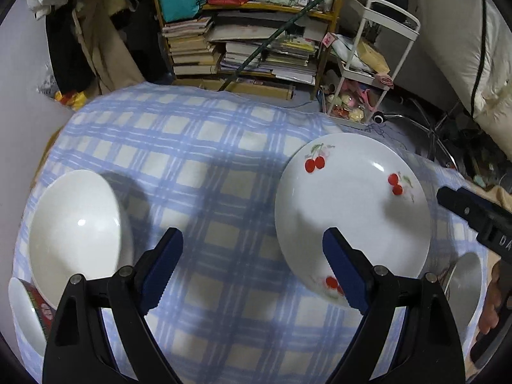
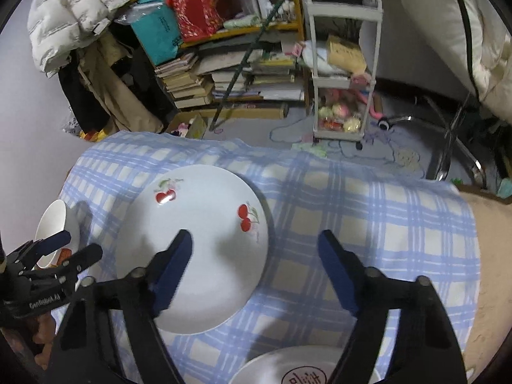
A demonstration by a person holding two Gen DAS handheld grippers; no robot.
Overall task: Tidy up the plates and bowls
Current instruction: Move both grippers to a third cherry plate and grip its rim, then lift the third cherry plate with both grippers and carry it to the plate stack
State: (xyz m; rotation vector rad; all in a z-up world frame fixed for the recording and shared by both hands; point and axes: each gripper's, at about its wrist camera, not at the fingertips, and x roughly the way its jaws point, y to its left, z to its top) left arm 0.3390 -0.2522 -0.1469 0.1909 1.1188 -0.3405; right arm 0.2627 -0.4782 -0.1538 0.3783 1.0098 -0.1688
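- We hold our left gripper [image 1: 252, 265] above the checked cloth [image 1: 198, 166] on the surface, jaws spread wide and gripping nothing, between a plain white bowl [image 1: 76, 227] to its left and the cherry plate [image 1: 348, 204] to its right.
- Our right gripper [image 2: 256, 268] hangs with jaws equally wide and empty; its left finger overlaps the cherry plate's near part in the wrist view, though we cannot tell whether it touches.
- The cherry plate lies flat and alone near the middle of the cloth, which we judge leaves it the easiest piece for either hand to collect.
- A smaller bowl with a red pattern [image 1: 25, 313] sits just beside the white bowl, suggesting bowls are being grouped on the left.
- A plate with a dark printed mark [image 2: 304, 368] lies at the near edge, under the right gripper, well apart from the bowls.
- Nothing is stacked yet, by our reading.
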